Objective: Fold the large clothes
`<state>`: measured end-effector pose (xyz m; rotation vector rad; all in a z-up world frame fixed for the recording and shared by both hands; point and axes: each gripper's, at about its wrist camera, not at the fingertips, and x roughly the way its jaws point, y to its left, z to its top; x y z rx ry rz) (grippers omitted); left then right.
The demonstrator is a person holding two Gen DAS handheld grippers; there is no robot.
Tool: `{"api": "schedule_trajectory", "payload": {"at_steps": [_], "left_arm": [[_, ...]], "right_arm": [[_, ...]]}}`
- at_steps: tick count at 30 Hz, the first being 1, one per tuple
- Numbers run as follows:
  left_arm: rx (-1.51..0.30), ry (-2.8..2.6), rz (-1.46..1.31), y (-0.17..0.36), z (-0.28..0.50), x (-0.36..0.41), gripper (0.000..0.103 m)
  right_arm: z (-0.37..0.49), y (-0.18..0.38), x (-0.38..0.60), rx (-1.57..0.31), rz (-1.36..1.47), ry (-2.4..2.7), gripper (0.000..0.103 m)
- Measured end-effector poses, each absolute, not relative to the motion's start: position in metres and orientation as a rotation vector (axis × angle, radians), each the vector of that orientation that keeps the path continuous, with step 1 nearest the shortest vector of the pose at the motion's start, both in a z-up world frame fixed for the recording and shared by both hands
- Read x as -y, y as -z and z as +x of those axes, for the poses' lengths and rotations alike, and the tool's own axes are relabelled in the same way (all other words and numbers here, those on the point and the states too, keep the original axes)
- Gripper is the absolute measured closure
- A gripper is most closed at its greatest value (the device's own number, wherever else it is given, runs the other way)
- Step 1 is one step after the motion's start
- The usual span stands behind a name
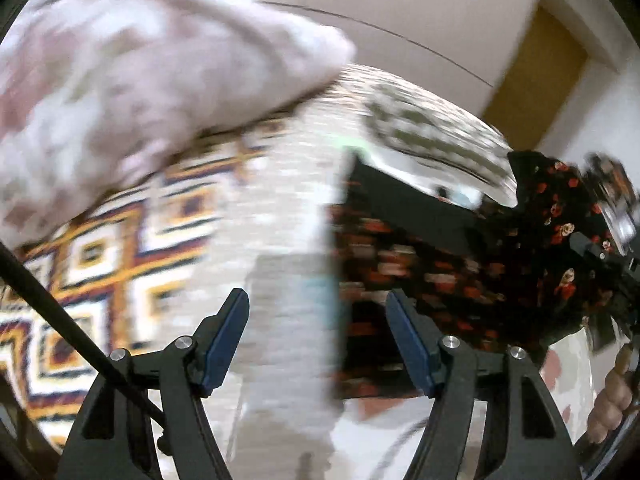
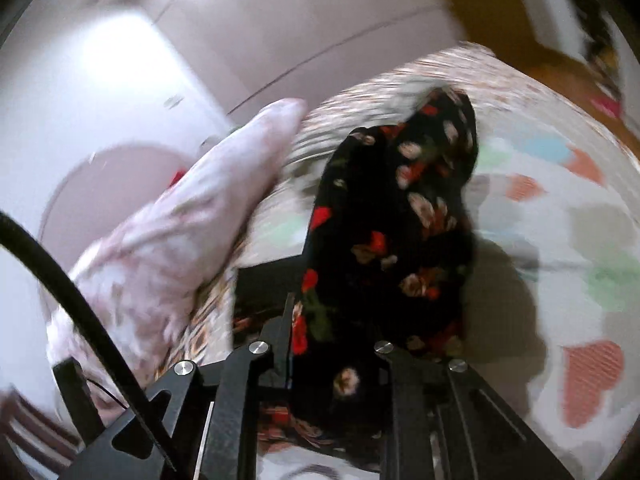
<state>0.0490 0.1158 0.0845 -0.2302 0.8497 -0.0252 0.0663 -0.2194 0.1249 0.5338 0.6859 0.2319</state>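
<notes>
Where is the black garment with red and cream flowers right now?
The black floral garment hangs bunched from the right gripper in the right wrist view, above the pastel-patched bedspread. The pale pink cloth lies to its left.

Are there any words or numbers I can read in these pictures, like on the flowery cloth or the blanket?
None: no word, number, label or brand can be read in either view.
The black floral garment held in the right claw shows only flowers.
The patterned blanket and the heart-print sheet show only shapes.
The pink cloth is too blurred to tell.
The open left claw has no marking.
</notes>
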Motion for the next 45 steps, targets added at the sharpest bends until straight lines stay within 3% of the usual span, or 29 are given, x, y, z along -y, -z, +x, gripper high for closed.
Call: {"api": "schedule_trajectory", "payload": {"at_steps": [6, 11, 14, 17, 21, 25, 28, 29, 31, 36, 41, 44, 45], "left_arm": [[-0.873, -0.078, -0.333, -0.062, 0.027, -0.197, 0.033], [-0.898, -0.097, -0.371, -0.047, 0.018, -0.22, 0.033], [-0.893, -0.077, -0.4, -0.049, 0.019, -0.217, 0.033], [-0.874, -0.032, -0.39, -0.058, 0.023, -0.2, 0.033], [-0.854, 0.035, -0.337, -0.073, 0.032, -0.165, 0.032], [-0.845, 0.108, -0.249, -0.089, 0.046, -0.113, 0.031], [-0.847, 0.181, -0.179, -0.095, 0.067, -0.076, 0.024], [-0.851, 0.19, -0.172, -0.095, 0.076, -0.068, 0.024], [-0.877, 0.169, -0.165, -0.088, 0.097, -0.057, 0.023], [-0.994, 0.089, -0.022, -0.043, 0.143, -0.04, 0.023], [-1.008, 0.157, -0.19, -0.014, 0.146, -0.063, 0.021], [-1.006, 0.184, -0.228, -0.008, 0.148, -0.071, 0.017], [-1.002, 0.193, -0.236, -0.006, 0.148, -0.072, 0.017]], "right_arm": [[0.103, -0.097, 0.07, -0.798, 0.294, -0.368, 0.085], [0.123, -0.036, 0.021, -0.923, 0.17, -0.368, 0.082], [0.124, -0.037, 0.032, -0.918, 0.244, -0.414, 0.074], [0.114, -0.062, 0.053, -0.883, 0.323, -0.503, 0.073], [0.083, -0.097, 0.097, -0.794, 0.399, -0.58, 0.063], [0.061, -0.104, 0.149, -0.739, 0.391, -0.473, 0.063], [0.063, -0.088, 0.184, -0.768, 0.408, -0.404, 0.063], [0.063, -0.079, 0.199, -0.782, 0.439, -0.384, 0.061], [0.068, -0.061, 0.225, -0.799, 0.517, -0.349, 0.04], [0.093, -0.027, 0.263, -0.821, 0.673, -0.302, 0.034], [0.132, 0.003, 0.265, -0.852, 0.795, -0.379, 0.027], [0.158, 0.014, 0.251, -0.855, 0.857, -0.468, 0.018], [0.164, 0.015, 0.245, -0.859, 0.86, -0.474, 0.009]]}}
